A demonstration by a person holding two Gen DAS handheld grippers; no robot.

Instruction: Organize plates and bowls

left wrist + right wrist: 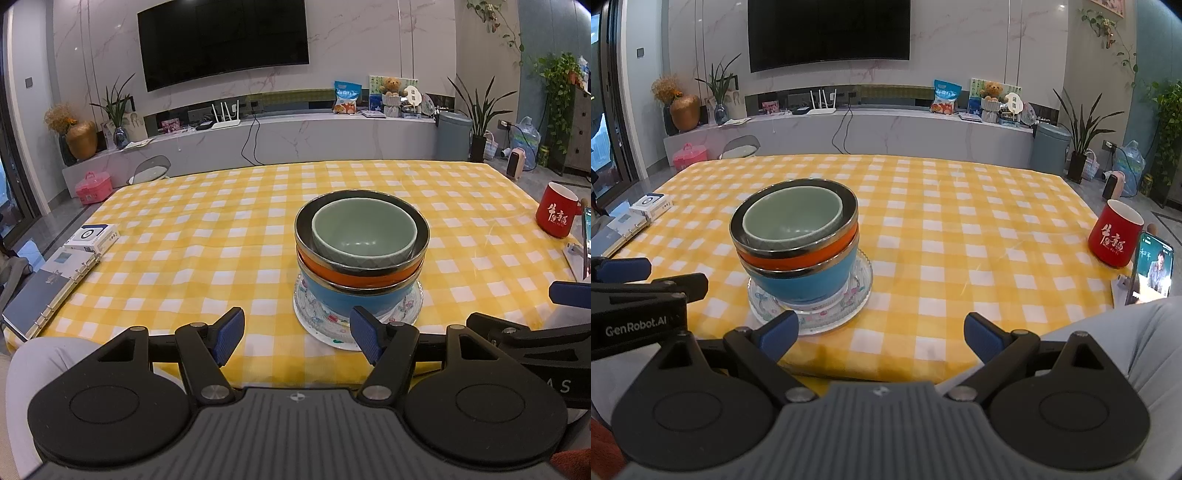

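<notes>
Yellow-checked cloth covers the table [184, 229]. Item: one nested stack near the near edge, comprising green bowl [364, 236] inside orange bowl [354, 275], inside blue bowl [351, 299], on a patterned glass plate [321, 325]. Left gripper [297, 339]: jaws spread, empty, stack ahead and right of its centreline. Right gripper [881, 334]: jaws spread, empty, stack ahead-left. Neither clearly nearer; both hang off the near edge.

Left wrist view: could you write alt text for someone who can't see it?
A green bowl sits nested in orange and blue bowls, stacked on a floral plate on a yellow checked tablecloth. The left hand-held gripper is open and empty in front.
</notes>
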